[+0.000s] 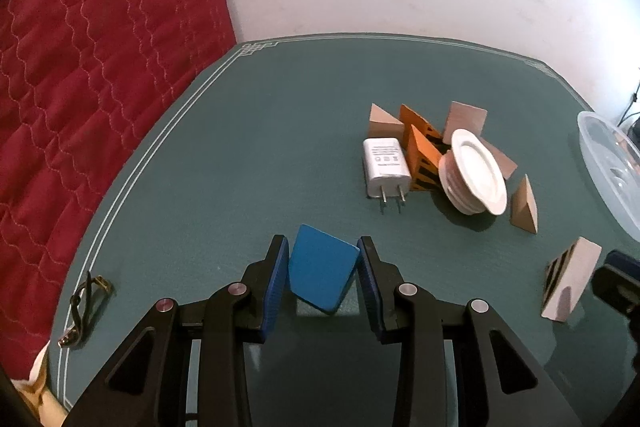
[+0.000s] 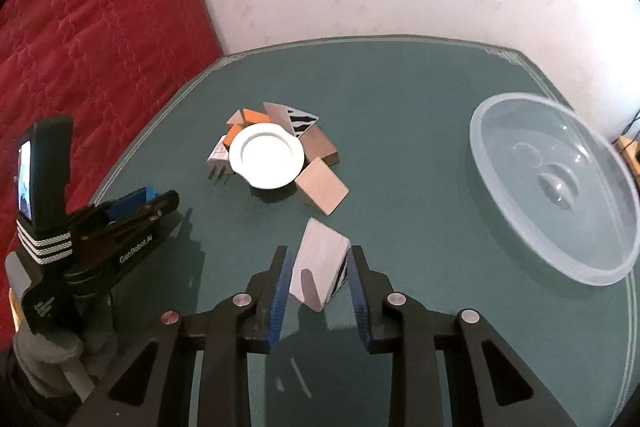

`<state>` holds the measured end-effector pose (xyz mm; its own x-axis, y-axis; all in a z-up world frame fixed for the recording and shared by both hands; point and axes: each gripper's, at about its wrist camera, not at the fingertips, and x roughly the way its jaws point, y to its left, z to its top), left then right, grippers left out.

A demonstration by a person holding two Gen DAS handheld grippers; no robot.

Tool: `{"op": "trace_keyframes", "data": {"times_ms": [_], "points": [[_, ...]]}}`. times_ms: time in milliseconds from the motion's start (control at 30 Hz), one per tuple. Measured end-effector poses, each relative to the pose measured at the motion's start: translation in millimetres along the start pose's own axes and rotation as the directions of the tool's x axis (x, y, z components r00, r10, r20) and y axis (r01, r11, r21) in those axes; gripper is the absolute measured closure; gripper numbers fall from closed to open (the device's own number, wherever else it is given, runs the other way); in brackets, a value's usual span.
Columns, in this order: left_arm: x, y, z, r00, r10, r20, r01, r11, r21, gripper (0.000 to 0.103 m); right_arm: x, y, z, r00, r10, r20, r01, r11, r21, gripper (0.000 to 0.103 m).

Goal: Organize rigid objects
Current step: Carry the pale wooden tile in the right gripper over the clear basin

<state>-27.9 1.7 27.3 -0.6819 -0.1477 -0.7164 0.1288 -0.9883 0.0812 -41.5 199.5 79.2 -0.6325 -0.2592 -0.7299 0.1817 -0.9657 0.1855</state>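
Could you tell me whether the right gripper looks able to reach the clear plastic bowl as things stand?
Probably yes: bare table lies between the right gripper and the clear plastic bowl, though it holds a wooden wedge.

Glossy green tabletop (image 2: 400,99), clear plastic bowl (image 2: 560,187), matt wooden wedges (image 1: 525,205), quilted red cloth (image 1: 80,87).

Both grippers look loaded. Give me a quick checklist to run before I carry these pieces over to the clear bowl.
1. Left gripper clamped on the blue wedge block: ok, both pads touch it.
2. Right gripper clamped on the pale wooden wedge with black stripes: ok, pads on both sides.
3. Both blocks lifted clear of the green tabletop: cannot tell.
4. Clear plastic bowl ready to receive: ok, it shows nothing inside.
5. Path from right gripper to bowl: ok, bare tabletop between.
6. Pile around the white ribbed disc undisturbed: ok, apart from both grippers.
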Motion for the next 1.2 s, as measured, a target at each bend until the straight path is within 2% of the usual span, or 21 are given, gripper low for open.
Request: {"op": "trace_keyframes", "data": {"times_ms": [233,300,400,533,600,767,1200], "points": [[-5.6,-1.9,0.7,1.000,-0.013,0.001,0.013,1.000,-0.008,0.067,16.3,2.3,-3.0,0.999,0.022,-0.049,-0.022,1.000,0.006,0.055],[-6.0,-3.8,0.4,1.000,-0.014,0.001,0.014,1.000,-0.008,0.067,21.4,-0.4,-2.1,0.998,0.015,-0.060,-0.013,1.000,0.022,0.044],[-2.6,-1.8,0.5,1.000,-0.018,-0.003,0.018,1.000,-0.009,0.067,29.9,-4.0,0.3,0.996,0.021,-0.085,-0.016,0.998,0.064,0.044],[0.2,-0.1,0.5,1.000,-0.020,-0.008,0.019,1.000,-0.019,0.067,44.1,1.6,2.0,0.994,-0.020,-0.105,0.026,0.998,0.059,0.047],[1.4,1.8,-0.7,1.000,-0.022,-0.009,0.022,1.000,-0.021,0.067,45.7,6.4,2.2,0.994,-0.062,-0.095,0.065,0.998,0.026,0.063],[2.7,2.7,-0.7,1.000,-0.024,-0.010,0.024,1.000,-0.018,0.067,42.9,10.2,-0.5,0.992,-0.096,-0.077,0.097,0.995,0.001,0.063],[-5.0,-11.4,-1.1,1.000,-0.024,-0.003,0.024,1.000,0.019,0.067,11.9,-10.3,8.5,0.994,-0.106,0.011,0.105,0.991,0.082,0.063]]}}
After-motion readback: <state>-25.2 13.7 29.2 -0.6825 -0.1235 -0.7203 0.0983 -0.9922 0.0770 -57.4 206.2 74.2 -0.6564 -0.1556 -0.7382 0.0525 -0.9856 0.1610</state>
